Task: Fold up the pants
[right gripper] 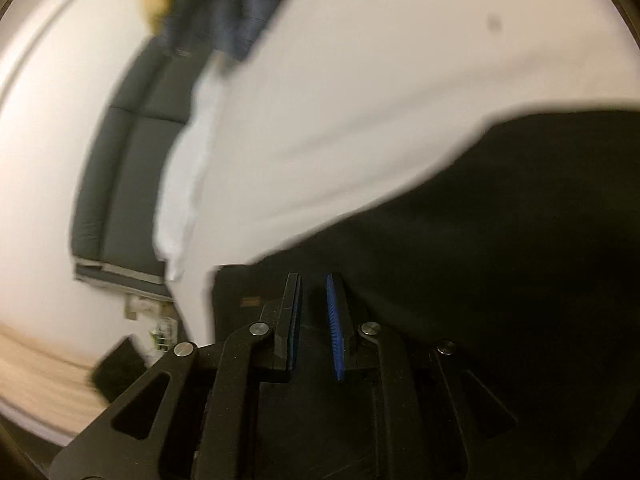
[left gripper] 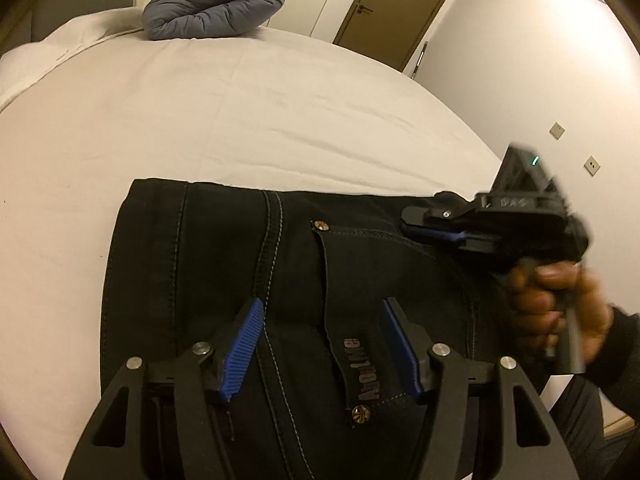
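Bed point(left gripper: 248, 120): covered with a white sheet, wide and lightly creased; it carries everything else. In the right wrist view it shows as a blurred white field point(right gripper: 360, 100).
Pants point(left gripper: 288, 280): black, with grey stitching, brass rivets and a lettered label by a pocket; folded into a compact block on the near part of the bed, the far edge straight. In the right wrist view they are a dark blurred mass point(right gripper: 500, 240) beneath and ahead of the fingers.
Jacket point(left gripper: 208, 0): grey-blue and padded, bunched up at the far end of the bed, well apart from the pants.
Door point(left gripper: 396, 8): brown, shut, in the far wall beyond the bed.
Left hand-held gripper point(left gripper: 320, 336): released, blue pads spread wide, poised over the pants with the seam and pocket label between its fingers.
Right hand-held gripper point(left gripper: 432, 232): lies along the far right corner of the pants, gripped by the person's hand point(left gripper: 556, 304); its own camera point(right gripper: 314, 320) shows the pads close with a narrow gap; whether cloth is pinched I cannot tell.
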Tool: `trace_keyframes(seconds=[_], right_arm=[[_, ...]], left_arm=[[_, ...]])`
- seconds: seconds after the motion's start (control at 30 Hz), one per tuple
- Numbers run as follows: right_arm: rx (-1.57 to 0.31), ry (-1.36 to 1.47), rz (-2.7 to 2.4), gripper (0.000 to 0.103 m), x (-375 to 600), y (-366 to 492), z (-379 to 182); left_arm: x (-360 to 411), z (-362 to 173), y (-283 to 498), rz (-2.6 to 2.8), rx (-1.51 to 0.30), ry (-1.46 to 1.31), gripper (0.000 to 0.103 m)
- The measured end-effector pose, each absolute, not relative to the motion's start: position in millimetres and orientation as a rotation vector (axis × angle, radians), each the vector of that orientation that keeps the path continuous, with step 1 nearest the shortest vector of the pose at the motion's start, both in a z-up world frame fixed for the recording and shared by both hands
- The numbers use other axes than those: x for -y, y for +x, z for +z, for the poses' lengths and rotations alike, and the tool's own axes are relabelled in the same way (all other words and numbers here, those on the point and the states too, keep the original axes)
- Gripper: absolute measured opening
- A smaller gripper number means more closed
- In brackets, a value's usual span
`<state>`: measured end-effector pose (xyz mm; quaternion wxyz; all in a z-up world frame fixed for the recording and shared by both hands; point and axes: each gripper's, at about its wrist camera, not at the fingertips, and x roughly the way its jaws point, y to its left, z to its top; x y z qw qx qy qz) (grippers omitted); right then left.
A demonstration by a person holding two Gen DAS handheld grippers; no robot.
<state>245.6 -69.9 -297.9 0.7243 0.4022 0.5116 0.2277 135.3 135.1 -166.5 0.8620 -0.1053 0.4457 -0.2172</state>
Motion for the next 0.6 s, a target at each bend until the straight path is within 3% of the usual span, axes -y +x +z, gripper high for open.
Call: trace_keyframes(seconds=[0.17,0.27,0.4,0.5,0.6], right_arm=[[-0.953,1.001,0.25,0.004,168,213,-300],[-0.811,1.089,0.043,0.008,243,146,-287],[-0.76,1.092,0.16,0.011,266,83,-266],[-0.87,1.056,0.189,0.008,246,59,-288],[-0.764,1.134,0.149,0.004,275,34,-293]], left_arm=[[-139,-163,136,-0.447,-0.938,-0.214,0.063],[-120,-146,127,-0.363,-0.916,-0.135,0.071],[-88,-122,110,-0.363,-0.846,-0.161,0.101],[-49,-130,106,-0.419,-0.876,-0.194,0.103],[-15,-143,107,-0.437,-0.937,-0.157,0.103]])
